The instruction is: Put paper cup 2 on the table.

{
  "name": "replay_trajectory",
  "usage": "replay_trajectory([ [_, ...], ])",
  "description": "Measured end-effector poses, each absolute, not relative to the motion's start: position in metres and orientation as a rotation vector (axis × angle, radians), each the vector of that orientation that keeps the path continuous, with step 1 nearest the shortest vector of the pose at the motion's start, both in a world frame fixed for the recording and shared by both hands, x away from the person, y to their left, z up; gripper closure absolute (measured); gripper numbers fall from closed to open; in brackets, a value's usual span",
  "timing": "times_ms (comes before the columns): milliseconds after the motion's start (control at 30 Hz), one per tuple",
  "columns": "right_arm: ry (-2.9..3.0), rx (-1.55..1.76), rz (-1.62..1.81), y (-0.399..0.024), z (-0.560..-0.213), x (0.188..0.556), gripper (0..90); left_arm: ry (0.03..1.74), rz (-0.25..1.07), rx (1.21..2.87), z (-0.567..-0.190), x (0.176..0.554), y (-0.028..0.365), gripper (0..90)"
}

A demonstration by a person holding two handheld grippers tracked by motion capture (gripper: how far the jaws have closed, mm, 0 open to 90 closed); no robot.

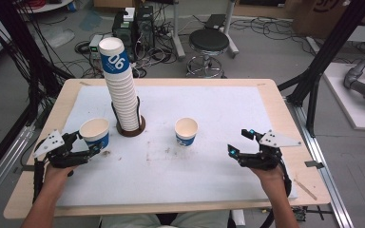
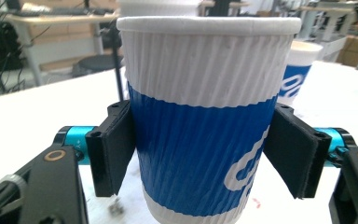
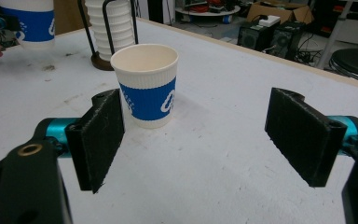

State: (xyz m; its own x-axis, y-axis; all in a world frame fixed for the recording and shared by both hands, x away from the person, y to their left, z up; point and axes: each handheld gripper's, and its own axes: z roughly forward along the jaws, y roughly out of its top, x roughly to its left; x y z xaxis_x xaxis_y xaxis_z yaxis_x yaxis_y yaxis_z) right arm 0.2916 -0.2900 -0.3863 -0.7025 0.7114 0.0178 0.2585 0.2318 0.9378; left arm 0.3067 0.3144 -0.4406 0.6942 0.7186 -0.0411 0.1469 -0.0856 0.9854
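Note:
A white and blue ribbed paper cup (image 1: 95, 132) (image 2: 200, 70) stands upright between the jaws of my left gripper (image 1: 89, 141) (image 2: 205, 140) at the mat's left side; both black pads (image 2: 114, 144) lie against its blue band, so the gripper is shut on it. The same cup (image 3: 28, 21) appears far off in the right gripper view. A second paper cup (image 1: 186, 131) (image 3: 145, 88) (image 2: 298, 70) stands alone mid-table. My right gripper (image 1: 239, 141) (image 3: 193, 130) rests wide open to its right, a short way back from it, with nothing between its jaws.
A tall stack of paper cups (image 1: 121, 90) (image 3: 112, 23) leans in a wire holder on a round brown base (image 1: 133, 130), just right of the held cup. The white mat (image 1: 218, 104) covers the wooden table. A stool (image 1: 209, 42) and cables sit beyond the far edge.

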Motion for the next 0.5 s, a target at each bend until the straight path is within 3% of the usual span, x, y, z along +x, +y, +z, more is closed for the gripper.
replay_trajectory([
  [500, 2.106, 0.900, 1.470, -0.289, -0.387, 0.292, 20.3, 0.943, 0.581, 1.755, -0.449, 0.318, 0.316, 28.1],
])
